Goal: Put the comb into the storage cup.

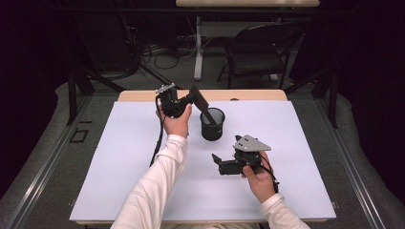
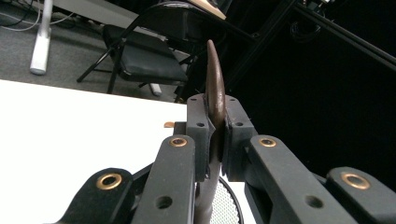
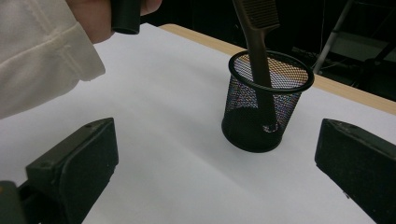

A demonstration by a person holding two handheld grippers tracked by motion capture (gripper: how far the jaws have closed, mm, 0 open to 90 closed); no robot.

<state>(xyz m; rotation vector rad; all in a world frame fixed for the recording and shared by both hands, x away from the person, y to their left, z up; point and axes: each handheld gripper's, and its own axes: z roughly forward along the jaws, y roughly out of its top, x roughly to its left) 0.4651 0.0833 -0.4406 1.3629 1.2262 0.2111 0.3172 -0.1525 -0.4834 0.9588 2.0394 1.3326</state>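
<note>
Centre of high view, comb (image 1: 202, 106): clamped in left gripper (image 1: 190, 99), handle dipping into mesh cup (image 1: 212, 125).
Right gripper (image 1: 216, 161): jaws wide, empty, lower right of cup.

Bright white tabletop, dark surroundings, soft shadows

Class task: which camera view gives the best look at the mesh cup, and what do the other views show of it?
The right gripper view: the mesh cup shows whole and close, the comb standing in it. The high view shows it small and far off; the left gripper view catches just a sliver of rim between the jaws.
</note>
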